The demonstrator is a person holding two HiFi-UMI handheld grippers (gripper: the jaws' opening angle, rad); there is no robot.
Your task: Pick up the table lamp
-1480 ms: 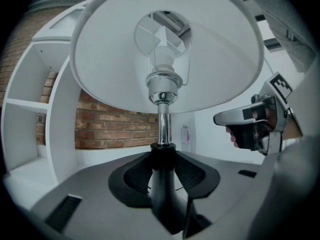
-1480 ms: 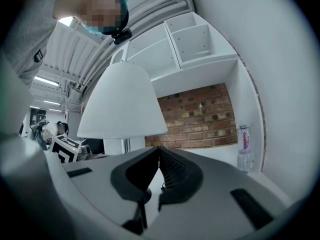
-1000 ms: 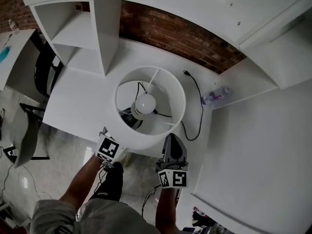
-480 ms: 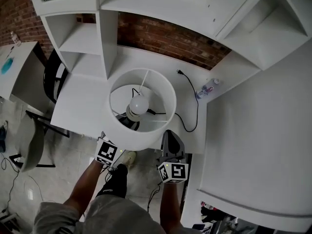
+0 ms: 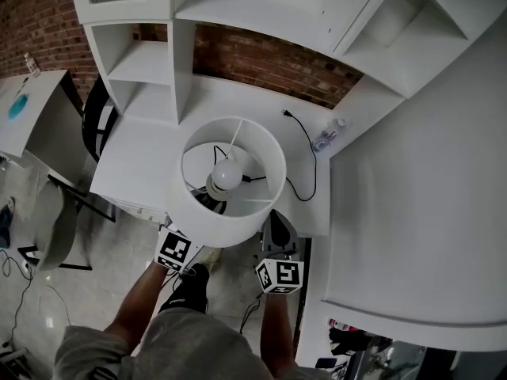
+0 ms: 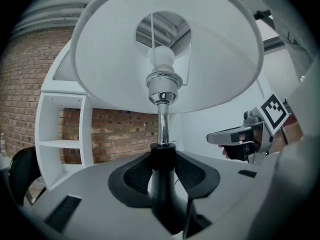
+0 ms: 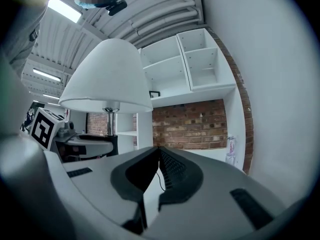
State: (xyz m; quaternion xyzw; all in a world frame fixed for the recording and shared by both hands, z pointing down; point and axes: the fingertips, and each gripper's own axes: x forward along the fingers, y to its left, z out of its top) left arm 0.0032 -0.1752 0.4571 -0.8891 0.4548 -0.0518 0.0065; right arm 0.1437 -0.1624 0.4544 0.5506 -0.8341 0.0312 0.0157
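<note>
**Head view:** The table lamp [image 5: 227,176] hangs over the front edge of the white counter [image 5: 135,161]. Its round drum shade [image 5: 207,222] juts past that edge toward the person. Open floor lies to the left. A raised white surface closes in the right side, and shelves [image 5: 142,62] stand against the brick wall [image 5: 261,62] behind. A thin black cord [image 5: 305,153] loops over the smooth countertop toward a small bottle [image 5: 327,135]. The left gripper [image 5: 175,248] reaches in under the shade, and the right gripper [image 5: 275,224] sits just beside the shade.

**Left gripper view:** The 2 ribbed black pads [image 6: 132,176] are closed partway on the lamp's matte black neck [image 6: 161,184], pressing on both sides. Above them rises a polished chrome tube [image 6: 162,126].

**Right gripper view:** The jaws meet at their tips with nothing between them. The smooth shade sits up to the left, with clear air ahead as far as the brick.
</note>
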